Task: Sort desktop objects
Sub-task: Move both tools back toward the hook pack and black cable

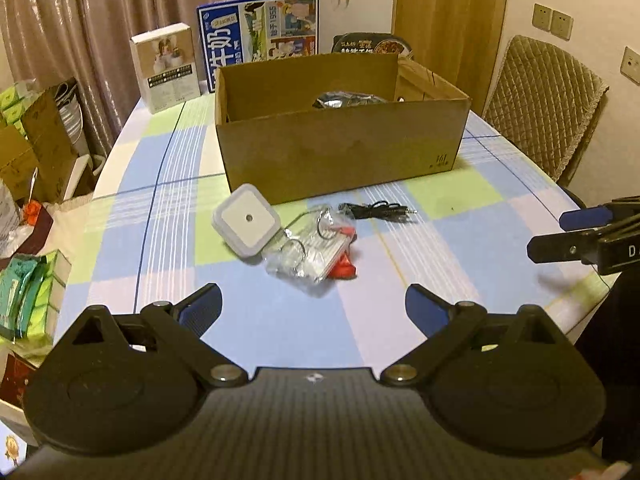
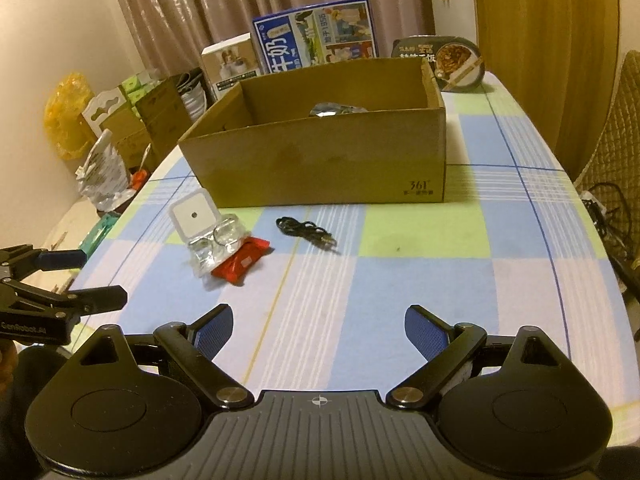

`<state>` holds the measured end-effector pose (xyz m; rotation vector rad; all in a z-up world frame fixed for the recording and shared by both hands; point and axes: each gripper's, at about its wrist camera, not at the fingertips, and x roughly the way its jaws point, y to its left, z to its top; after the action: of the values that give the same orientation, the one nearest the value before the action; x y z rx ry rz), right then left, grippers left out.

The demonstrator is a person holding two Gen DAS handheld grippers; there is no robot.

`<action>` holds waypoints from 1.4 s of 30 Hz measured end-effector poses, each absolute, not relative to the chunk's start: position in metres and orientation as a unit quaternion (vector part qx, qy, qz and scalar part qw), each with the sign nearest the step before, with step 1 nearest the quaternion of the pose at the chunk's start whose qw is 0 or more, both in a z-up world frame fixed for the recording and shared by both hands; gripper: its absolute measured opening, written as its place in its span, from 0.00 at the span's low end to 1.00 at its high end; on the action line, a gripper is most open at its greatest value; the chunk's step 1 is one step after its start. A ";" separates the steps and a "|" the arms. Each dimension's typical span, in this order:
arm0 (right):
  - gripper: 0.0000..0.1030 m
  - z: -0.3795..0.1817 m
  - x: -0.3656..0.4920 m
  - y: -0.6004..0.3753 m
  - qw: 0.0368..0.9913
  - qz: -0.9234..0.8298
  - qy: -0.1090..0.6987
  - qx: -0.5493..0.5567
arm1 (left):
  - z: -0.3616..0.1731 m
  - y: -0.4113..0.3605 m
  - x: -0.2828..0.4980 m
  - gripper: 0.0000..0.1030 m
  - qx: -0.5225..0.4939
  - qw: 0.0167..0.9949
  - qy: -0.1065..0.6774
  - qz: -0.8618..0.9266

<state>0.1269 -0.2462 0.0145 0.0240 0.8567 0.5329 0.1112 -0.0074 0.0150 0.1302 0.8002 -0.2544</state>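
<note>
An open cardboard box (image 1: 340,152) (image 2: 320,160) stands mid-table with a silvery packet (image 1: 348,100) (image 2: 336,110) inside. In front of it lie a white square device (image 1: 246,224) (image 2: 194,214), a clear bag of metal rings (image 1: 308,252) (image 2: 218,246), a red packet (image 1: 344,266) (image 2: 242,262) under the bag, and a coiled black cable (image 1: 378,210) (image 2: 306,232). My left gripper (image 1: 314,308) is open and empty, just short of the bag. My right gripper (image 2: 318,330) is also open and empty, nearer than the cable; it shows at the right edge (image 1: 560,232) of the left wrist view.
A checked cloth (image 1: 440,240) (image 2: 400,280) covers the table. Behind the box stand a blue milk carton (image 1: 260,36) (image 2: 316,36), a white box (image 1: 166,66) (image 2: 230,64) and a meal tray (image 2: 456,60). A padded chair (image 1: 544,100) is at the right; cartons and bags crowd the floor at left.
</note>
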 end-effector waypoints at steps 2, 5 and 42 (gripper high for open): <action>0.88 0.014 0.128 -0.245 0.875 0.255 0.411 0.010 | 0.013 -0.007 0.110 0.93 0.061 0.910 0.391 -0.122; 0.88 0.014 0.129 -0.245 0.875 0.254 0.413 0.010 | 0.010 -0.005 0.110 0.93 0.057 0.909 0.395 -0.121; 0.89 -0.051 0.194 -0.207 0.834 0.357 0.404 -0.118 | -0.034 -0.018 0.179 0.93 -0.057 0.905 0.417 -0.056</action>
<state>0.1940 -0.2075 -0.0507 -0.2506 0.8569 0.7557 0.1792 -0.0177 -0.0337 -0.1173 0.8617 -0.1160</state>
